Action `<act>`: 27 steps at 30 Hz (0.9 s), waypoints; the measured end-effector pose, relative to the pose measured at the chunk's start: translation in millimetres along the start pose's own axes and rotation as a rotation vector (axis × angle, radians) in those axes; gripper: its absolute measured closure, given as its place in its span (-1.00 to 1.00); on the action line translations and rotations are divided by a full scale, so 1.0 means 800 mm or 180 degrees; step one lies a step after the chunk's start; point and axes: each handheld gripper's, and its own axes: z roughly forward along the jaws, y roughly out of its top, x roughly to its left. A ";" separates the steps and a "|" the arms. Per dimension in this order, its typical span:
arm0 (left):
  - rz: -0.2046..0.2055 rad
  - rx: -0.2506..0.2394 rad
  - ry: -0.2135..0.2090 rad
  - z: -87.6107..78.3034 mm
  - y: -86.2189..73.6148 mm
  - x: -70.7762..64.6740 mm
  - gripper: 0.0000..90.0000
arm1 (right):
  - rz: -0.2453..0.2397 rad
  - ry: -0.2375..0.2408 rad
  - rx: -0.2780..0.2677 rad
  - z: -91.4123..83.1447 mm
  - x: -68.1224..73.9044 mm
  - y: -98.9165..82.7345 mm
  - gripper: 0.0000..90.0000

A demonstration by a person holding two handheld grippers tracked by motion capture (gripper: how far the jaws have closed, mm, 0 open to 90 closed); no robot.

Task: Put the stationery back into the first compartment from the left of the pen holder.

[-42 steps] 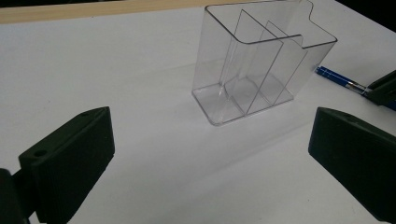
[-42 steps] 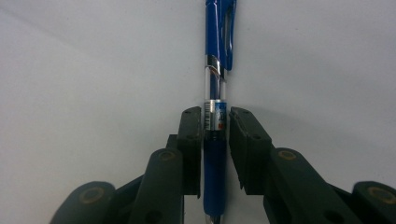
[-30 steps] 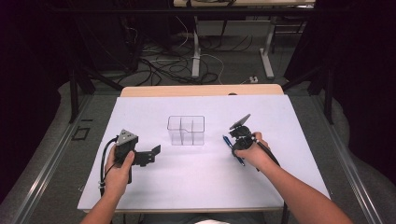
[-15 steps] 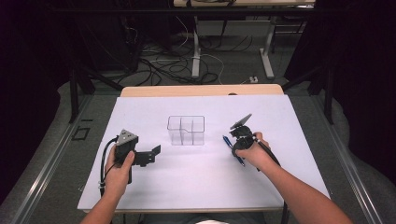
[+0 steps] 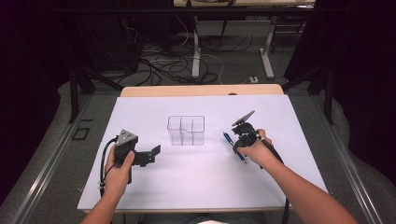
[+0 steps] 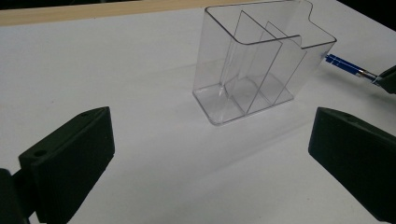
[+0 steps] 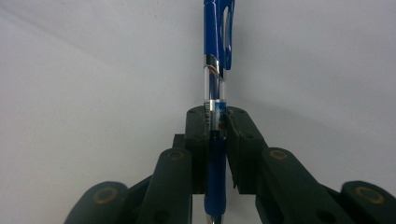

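A clear plastic organizer [image 5: 186,130] with several compartments stands upright at the middle of the white table. To its right, my right gripper [image 5: 236,145] points down at the table and is shut on a blue pen [image 5: 227,137]. In the right gripper view the pads [image 7: 201,135] clamp the pen's [image 7: 217,70] barrel, and its clip end sticks out ahead over the white surface. My left gripper [image 5: 152,155] is held low at the left, aimed at the organizer [image 6: 261,60]. Its jaws stand wide apart with nothing between them [image 6: 210,158]. The pen [image 6: 346,64] shows just beyond the organizer.
A white sheet [image 5: 201,182] covers the table, with a wooden strip [image 5: 201,90] along the far edge. Beyond it are a dark floor, cables [image 5: 159,65] and table legs. Bare white surface lies in front of the organizer and between the hands.
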 end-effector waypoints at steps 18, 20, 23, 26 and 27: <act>-0.0078 0.0005 -0.0032 0.001 0.000 -0.001 -0.99 | -0.1173 -0.0452 0.0031 -0.053 0.025 -0.004 0.77; -0.0088 0.0012 -0.0033 0.001 0.000 -0.001 -0.99 | -0.1346 -0.0451 -0.0218 -0.050 0.030 -0.009 0.77; -0.0087 0.0017 -0.0023 0.000 0.000 -0.001 -0.99 | -0.1814 -0.0628 -0.0016 -0.061 0.039 -0.010 0.77; -0.0104 0.0026 -0.0019 0.000 0.001 -0.001 -0.99 | -0.2279 -0.0783 0.0014 -0.065 0.049 -0.014 0.77; -0.0103 0.0024 -0.0025 0.000 0.001 -0.001 -0.99 | -0.2409 -0.0791 0.0011 -0.067 0.053 -0.016 0.77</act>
